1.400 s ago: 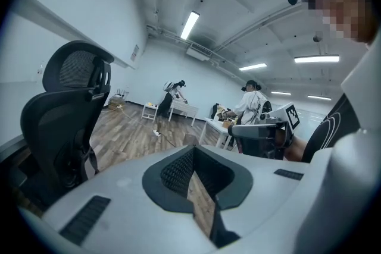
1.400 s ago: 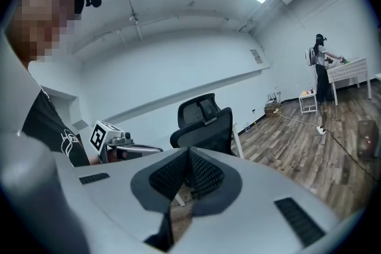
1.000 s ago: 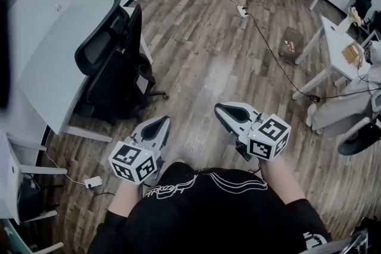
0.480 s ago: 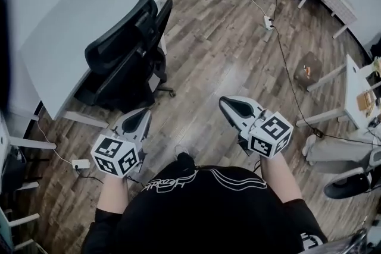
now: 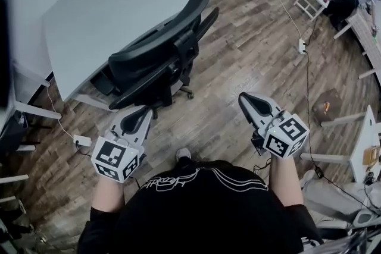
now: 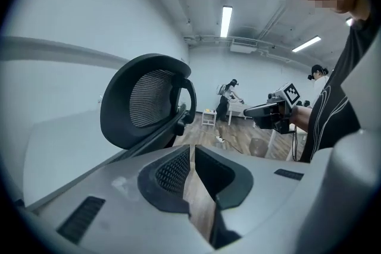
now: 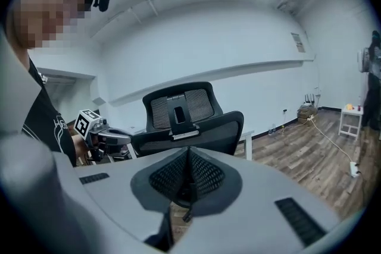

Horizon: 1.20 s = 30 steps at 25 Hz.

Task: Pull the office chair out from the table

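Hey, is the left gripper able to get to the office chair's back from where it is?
Probably yes. The left gripper sits just short of the chair, with nothing standing between them. Its jaws are shut, so they must open first.

Nothing legible is showing anywhere; white lettering (image 5: 169,183) is curving across the person's black shirt (image 5: 202,217) (too warped to read).

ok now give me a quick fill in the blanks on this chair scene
1. The black office chair stands at the white ____.
2. The jaws of the left tool and the right tool are both ____, with nothing held.
3. The tool nearer the office chair is the ____ one.
4. The floor is ____ planking.
Missing words: table; shut; left; wood
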{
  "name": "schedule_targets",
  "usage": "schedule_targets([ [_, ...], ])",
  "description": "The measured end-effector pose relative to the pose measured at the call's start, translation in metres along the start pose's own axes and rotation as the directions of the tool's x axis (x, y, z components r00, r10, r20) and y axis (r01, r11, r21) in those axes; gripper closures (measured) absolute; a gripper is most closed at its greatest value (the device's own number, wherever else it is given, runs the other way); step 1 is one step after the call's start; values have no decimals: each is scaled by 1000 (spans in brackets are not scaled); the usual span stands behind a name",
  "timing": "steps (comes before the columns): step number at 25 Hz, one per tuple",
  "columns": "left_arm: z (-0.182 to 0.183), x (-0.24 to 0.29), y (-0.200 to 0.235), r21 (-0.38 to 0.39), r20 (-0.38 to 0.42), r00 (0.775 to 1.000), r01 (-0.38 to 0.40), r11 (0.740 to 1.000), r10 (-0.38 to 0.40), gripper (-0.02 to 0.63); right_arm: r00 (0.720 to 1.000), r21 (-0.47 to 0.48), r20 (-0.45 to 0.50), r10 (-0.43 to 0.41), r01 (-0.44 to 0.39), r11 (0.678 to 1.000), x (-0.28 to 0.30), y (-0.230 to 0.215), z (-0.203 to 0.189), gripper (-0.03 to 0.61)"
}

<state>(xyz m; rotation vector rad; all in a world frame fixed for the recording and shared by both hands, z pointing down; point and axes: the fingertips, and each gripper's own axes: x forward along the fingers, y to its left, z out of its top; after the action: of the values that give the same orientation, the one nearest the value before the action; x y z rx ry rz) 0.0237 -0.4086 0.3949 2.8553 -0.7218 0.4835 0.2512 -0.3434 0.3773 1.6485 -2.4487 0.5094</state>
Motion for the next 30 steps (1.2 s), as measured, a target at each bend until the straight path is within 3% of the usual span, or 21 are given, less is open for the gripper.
schedule_targets([
  [5, 10, 13, 6, 39, -17, 994, -107, 994, 108, 595, 990, -24, -11, 141, -141, 990, 33, -31, 12, 541],
  [9, 20, 20, 13, 25, -28, 968, -247, 969, 248, 544, 968, -102, -35, 249, -252, 962, 59, -57, 35, 541],
  [13, 20, 19, 18, 12, -59, 915, -399, 917, 399, 489, 954, -279, -79, 291, -301, 912, 90, -84, 59, 540],
  [18, 21, 11, 32, 11, -72, 824, -562, 827, 561, 454, 933, -464, -128, 336, -356, 811, 125, -100, 83, 537],
  [20, 19, 6, 34, 21, -82, 795, -602, 798, 602, 442, 922, -544, -154, 356, -380, 748, 137, -99, 91, 523],
  [23, 17, 3, 38, 63, -91, 765, -635, 770, 638, 412, 908, -681, -207, 365, -401, 613, 152, -96, 95, 399],
  [26, 16, 2, 45, 136, -113, 747, -641, 755, 655, 372, 902, -780, -266, 339, -408, 474, 170, -100, 90, 343],
  [30, 15, 7, 60, 268, -152, 733, -615, 742, 663, 351, 883, -848, -373, 286, -449, 280, 199, -113, 78, 321],
])
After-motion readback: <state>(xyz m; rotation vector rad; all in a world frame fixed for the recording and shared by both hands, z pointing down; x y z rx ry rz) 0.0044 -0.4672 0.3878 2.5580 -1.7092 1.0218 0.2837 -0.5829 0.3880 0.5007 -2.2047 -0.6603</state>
